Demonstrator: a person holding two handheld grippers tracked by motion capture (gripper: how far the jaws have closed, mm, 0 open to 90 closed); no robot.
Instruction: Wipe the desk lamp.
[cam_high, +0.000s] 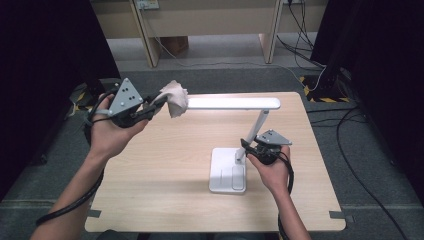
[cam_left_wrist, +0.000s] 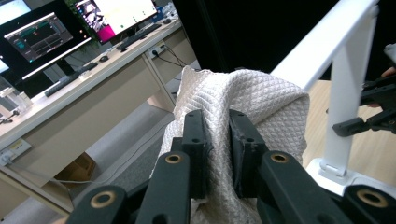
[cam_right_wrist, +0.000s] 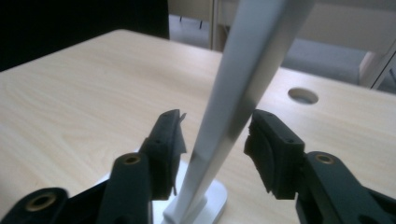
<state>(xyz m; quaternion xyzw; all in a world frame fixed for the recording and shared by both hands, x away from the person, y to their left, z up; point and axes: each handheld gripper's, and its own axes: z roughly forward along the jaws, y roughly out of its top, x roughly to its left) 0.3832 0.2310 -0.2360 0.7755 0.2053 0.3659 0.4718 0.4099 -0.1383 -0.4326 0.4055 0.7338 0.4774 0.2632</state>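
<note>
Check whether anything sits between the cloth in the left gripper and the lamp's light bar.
Nothing visible does. The left gripper is shut on the cloth, which hangs right at the free end of the lamp's light bar, with no other object between. The right gripper straddles the lamp's upright arm near the base, its jaws apart from it.

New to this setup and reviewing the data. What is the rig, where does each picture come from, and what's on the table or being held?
No robot here: a person holds a black two-jaw gripper in each hand at a light wooden table. One camera looks down from above; one rides on each gripper, looking along its jaws. On the table stands a white desk lamp with a flat base and long bar head. The left gripper is shut on a white quilted cloth, held at the tip of the lamp head. The right gripper straddles the lamp's slanted stem with gaps on both sides, so it is open.
</note>
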